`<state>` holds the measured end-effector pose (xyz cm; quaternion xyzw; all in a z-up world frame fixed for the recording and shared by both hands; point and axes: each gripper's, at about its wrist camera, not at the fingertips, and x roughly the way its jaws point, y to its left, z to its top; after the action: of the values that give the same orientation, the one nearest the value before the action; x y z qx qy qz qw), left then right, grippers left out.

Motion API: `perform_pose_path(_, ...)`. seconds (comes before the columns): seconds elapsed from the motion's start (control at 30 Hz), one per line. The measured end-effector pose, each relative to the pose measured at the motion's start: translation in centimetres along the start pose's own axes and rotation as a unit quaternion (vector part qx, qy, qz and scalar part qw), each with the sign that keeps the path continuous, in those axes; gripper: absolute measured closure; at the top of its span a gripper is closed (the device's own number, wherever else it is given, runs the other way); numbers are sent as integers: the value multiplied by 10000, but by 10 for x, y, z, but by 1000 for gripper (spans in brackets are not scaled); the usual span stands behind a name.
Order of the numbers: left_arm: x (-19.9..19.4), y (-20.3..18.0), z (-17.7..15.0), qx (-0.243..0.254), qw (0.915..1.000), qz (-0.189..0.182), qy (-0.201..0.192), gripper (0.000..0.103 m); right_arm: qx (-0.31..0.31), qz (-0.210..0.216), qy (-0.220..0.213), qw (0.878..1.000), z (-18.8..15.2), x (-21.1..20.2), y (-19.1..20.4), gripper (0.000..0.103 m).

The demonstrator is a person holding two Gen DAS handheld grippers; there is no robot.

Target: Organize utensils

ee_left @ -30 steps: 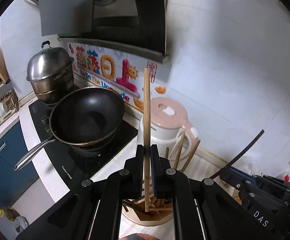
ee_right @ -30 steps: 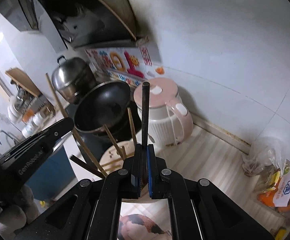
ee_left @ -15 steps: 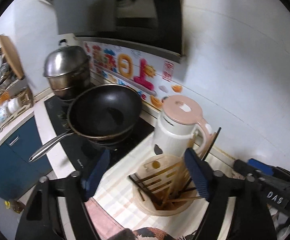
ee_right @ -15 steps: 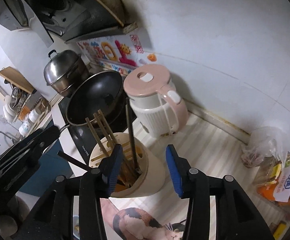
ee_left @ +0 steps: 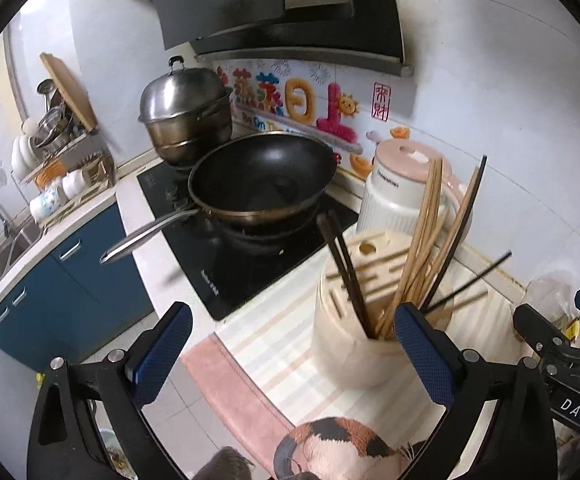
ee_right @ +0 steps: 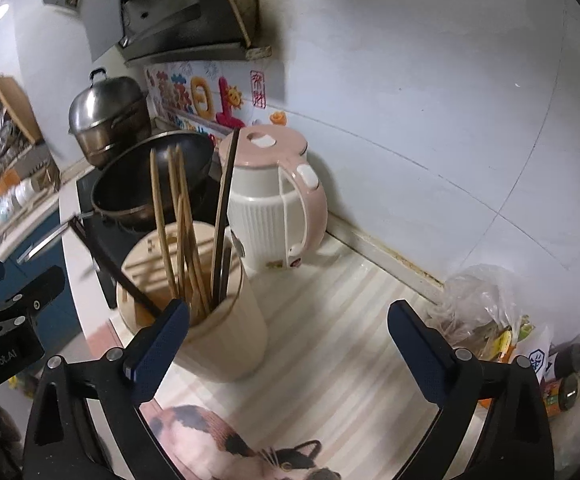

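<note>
Left gripper (ee_left: 291, 354): jaws spread wide, nothing between the blue pads; it hangs just in front of the holder.
Right gripper (ee_right: 288, 346): jaws likewise wide apart and empty, with the holder behind its left finger.
Utensil holder (ee_left: 353, 344): cream cylinder with a slotted top, upright on the striped mat (ee_right: 329, 320), just beside the pink-lidded kettle (ee_right: 278, 196).
Chopsticks (ee_left: 421, 240): a bundle of pale wooden ones stands in the holder's open compartment, leaning toward the kettle; a few dark ones (ee_left: 345, 268) stand with them and splay outward at steeper angles.
Loose utensils: none seen on the mat or on the counter (ee_left: 90, 216) in either view; the mat's near edge is hidden by the gripper bodies.
Done, as I judge it: every chopstick in sight is already in the holder, and neither gripper carries one.
Left, as I judge it: little or nothing, unless more pieces lie out of view; the splayed dark sticks could be stood straighter.
Surroundings: wok (ee_left: 262, 176) on the hob, steel steamer pot (ee_left: 186, 116) behind it, well apart from the work.
</note>
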<state>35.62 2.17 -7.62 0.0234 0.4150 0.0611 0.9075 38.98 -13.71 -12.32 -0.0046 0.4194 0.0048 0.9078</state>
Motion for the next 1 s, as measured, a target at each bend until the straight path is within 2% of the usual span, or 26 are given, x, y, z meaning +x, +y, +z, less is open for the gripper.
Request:
perform_pose_path(0.3,-43,9,-24,-72,9998,-23,-181,0,48,-46,-186,9998,-26,-37,-1,2)
perform_pose_path(0.53,-102,23,-51,-9,9988,-170,-463,0,120,-170,-619,9979,-56,-105,-1,2)
perform_pose_path(0.83,-183,39,-95,110,9967,-347,-731,0,235,-374,-1098,9930,-113,-218,8,0)
perform_pose_path(1.0,-213,39,-109,107,9966,-402,-710,0,378,-356,-1190,9915,-137,-259,2,0)
